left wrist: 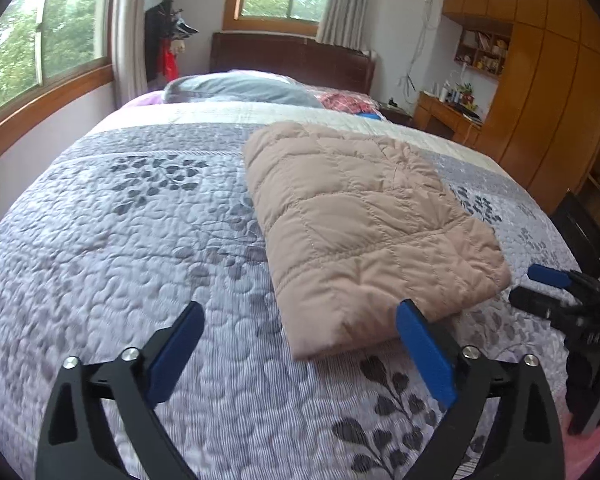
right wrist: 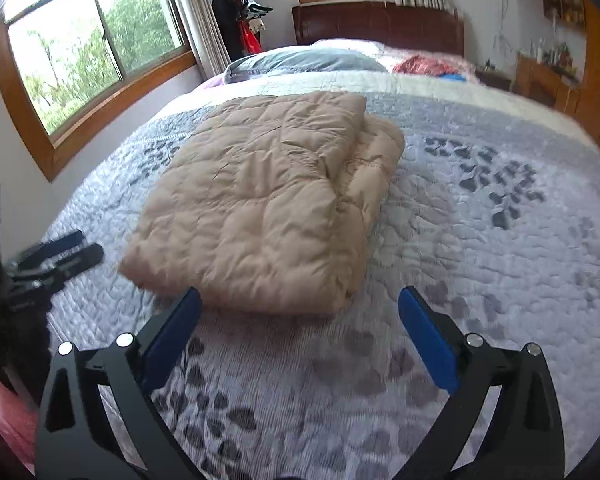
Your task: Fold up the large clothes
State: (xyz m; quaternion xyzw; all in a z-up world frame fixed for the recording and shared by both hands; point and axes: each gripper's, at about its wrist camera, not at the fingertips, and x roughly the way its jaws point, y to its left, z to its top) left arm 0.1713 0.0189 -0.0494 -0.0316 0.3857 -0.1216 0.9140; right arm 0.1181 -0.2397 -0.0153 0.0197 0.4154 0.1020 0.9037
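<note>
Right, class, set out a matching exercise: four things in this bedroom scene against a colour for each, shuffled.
Things:
1. folded quilted jacket
2. pillow
3. headboard
4. pads on the left claw

Colours:
A. blue
B. dark reddish brown
C. beige
D. grey-blue

Pairs: 1-C, 2-D, 3-B, 4-A

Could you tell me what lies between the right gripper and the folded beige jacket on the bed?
Only bare quilted bedspread: in the right wrist view, nothing else sits between the open right gripper and the near edge of the folded beige jacket.
</note>
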